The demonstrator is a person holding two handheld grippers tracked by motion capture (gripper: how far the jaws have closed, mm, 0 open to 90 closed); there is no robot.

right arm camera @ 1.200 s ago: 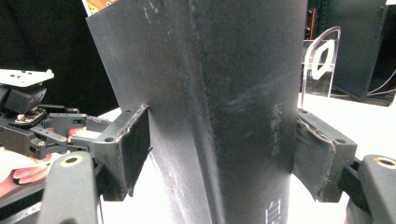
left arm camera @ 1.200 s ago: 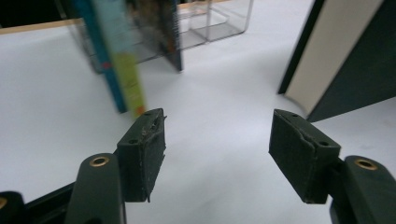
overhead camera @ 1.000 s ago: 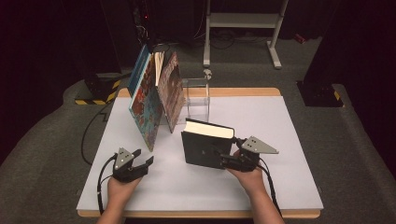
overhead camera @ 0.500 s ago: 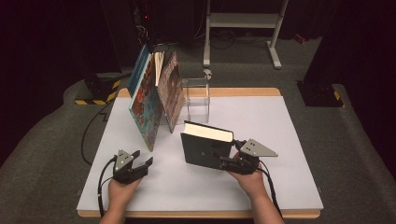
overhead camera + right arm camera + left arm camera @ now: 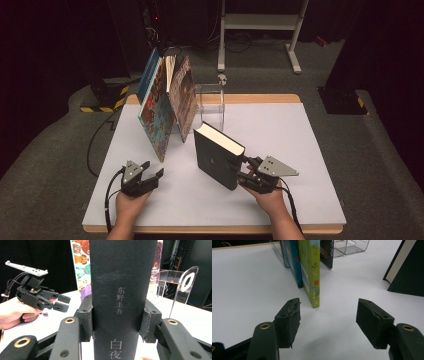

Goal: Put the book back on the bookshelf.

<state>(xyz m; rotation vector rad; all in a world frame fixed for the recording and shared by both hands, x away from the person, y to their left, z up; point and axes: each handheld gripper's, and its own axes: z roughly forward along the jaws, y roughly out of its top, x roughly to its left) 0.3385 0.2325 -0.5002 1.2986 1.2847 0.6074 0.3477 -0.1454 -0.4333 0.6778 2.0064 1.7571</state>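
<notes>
A thick black hardcover book point(image 5: 214, 156) stands upright on the white table point(image 5: 300, 150), pages facing up and back. My right gripper point(image 5: 240, 173) is at its near edge, and its jaws have just been closing. In the right gripper view the pads point(image 5: 85, 315) press both sides of the book's spine point(image 5: 117, 277), which bears pale printed characters. My left gripper point(image 5: 153, 171) rests low on the table at the front left, open with nothing between its pads point(image 5: 288, 320). The same gripper point(image 5: 62, 303) shows in a hand at the left of the right gripper view.
Several colourful picture books point(image 5: 162, 107) lean together at the back left, against a clear acrylic stand point(image 5: 211, 99). Their lower edges point(image 5: 312, 272) stand just beyond my left gripper. The black book's corner point(image 5: 409, 270) is off to the right there. Dark floor surrounds the table.
The right gripper's jaws have closed in on the black book's spine. The left gripper and the leaning books have stayed put.
</notes>
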